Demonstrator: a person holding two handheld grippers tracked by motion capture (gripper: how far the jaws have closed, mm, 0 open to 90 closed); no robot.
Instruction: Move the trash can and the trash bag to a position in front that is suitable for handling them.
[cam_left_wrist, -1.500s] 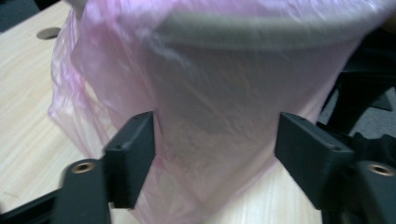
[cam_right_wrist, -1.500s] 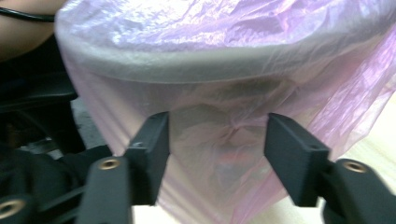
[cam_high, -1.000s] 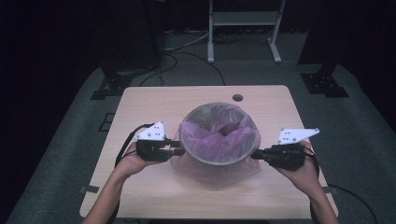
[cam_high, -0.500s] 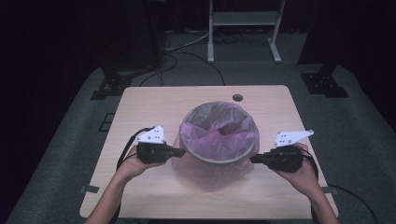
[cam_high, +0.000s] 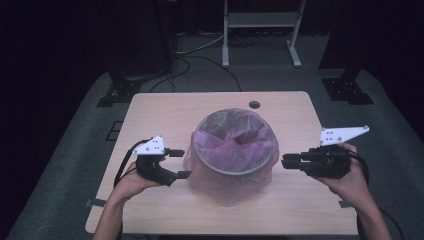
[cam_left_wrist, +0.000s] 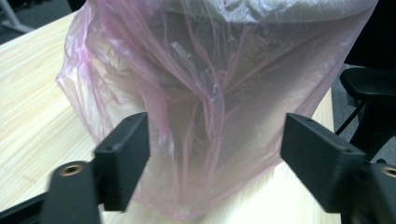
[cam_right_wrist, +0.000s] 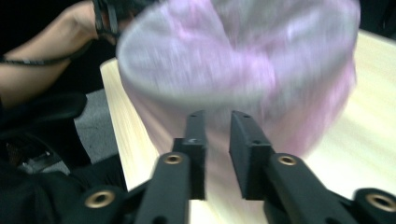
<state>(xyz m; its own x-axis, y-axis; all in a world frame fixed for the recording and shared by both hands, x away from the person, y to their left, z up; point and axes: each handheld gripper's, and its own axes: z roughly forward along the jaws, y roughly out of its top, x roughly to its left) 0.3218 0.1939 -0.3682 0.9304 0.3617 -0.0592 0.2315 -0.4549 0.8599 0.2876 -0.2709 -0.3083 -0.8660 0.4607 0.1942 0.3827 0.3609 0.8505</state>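
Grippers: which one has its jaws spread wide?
The left gripper: its jaws stand far apart beside the pink bag over the bin, having just opened. The right gripper shows only a narrow gap, nothing between.

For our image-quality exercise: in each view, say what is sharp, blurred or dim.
High view: the table is evenly lit and the surrounding room dark; the pink bag over the bin is clear. Left gripper view: the bag's folds are sharp, the near jaws slightly soft. Right gripper view: the bag is smeared by motion blur, though the jaws stay sharp.
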